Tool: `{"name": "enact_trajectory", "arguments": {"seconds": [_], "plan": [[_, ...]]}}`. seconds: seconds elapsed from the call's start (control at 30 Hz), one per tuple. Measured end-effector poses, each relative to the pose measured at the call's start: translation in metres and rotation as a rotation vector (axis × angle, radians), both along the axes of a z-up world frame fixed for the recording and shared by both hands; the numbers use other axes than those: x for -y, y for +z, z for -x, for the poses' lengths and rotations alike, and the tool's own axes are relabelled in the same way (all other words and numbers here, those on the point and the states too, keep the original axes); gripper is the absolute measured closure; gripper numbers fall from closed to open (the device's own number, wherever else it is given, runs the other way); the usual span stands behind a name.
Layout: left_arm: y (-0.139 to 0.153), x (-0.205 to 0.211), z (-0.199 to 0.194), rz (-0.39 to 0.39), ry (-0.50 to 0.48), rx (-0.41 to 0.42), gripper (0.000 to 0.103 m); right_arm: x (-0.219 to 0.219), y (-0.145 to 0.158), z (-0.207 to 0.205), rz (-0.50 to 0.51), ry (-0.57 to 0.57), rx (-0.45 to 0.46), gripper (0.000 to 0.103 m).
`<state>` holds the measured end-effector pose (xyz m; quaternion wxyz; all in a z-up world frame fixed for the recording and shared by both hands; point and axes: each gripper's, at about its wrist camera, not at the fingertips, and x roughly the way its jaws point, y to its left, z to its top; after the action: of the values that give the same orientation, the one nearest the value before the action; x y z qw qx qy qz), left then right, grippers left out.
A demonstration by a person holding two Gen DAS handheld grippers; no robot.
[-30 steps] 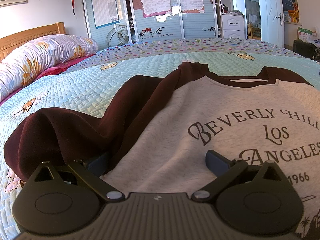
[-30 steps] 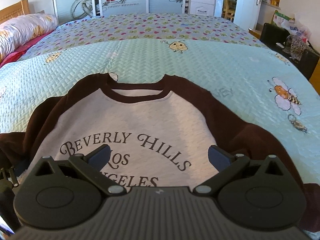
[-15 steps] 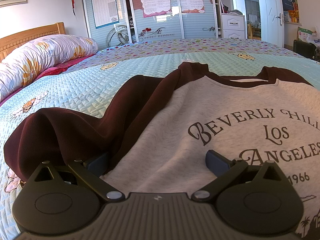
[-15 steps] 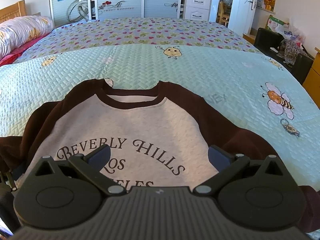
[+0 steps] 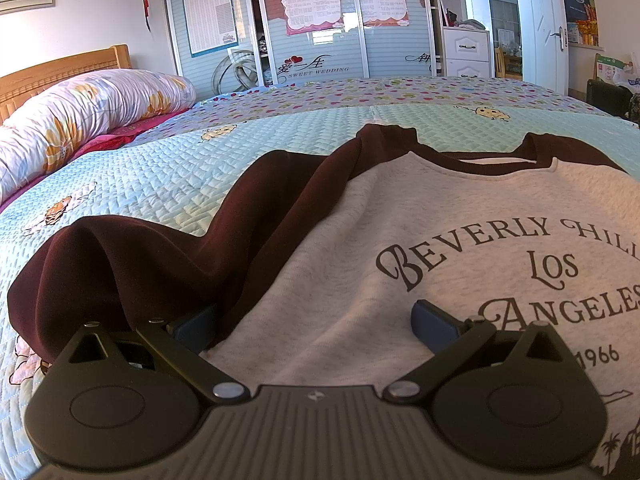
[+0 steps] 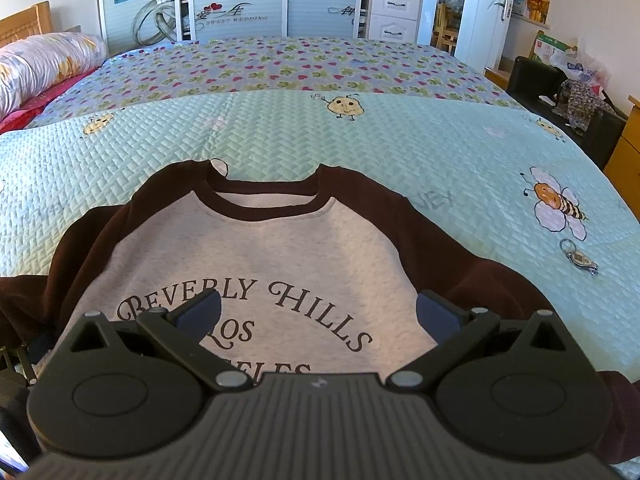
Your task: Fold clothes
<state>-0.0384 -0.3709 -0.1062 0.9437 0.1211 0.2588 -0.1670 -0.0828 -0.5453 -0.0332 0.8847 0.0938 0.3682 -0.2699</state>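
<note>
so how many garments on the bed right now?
1. A grey sweatshirt with dark brown sleeves lies face up on the quilt, directly ahead of both open grippers. Anything below the cameras' view would be hidden.

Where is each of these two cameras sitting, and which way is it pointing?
Left wrist view: sits on the left gripper, low over the sweatshirt, facing up the bed past its dark left sleeve toward the wardrobe; only its open fingers show.
Right wrist view: sits on the right gripper, higher over the sweatshirt's chest, facing the same way; its open fingers show, no hand.
Both share the sweatshirt's lettering, the bedspread, pillow and wardrobe.
</note>
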Motion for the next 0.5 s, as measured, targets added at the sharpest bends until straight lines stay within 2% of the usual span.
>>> {"name": "enact_trajectory", "arguments": {"seconds": [0.5], "plan": [[0.0001,0.0000,0.0002,0.000,0.000,0.000,0.000,0.0011,0.0000,0.0006,0.000,-0.003,-0.005,0.000]]}}
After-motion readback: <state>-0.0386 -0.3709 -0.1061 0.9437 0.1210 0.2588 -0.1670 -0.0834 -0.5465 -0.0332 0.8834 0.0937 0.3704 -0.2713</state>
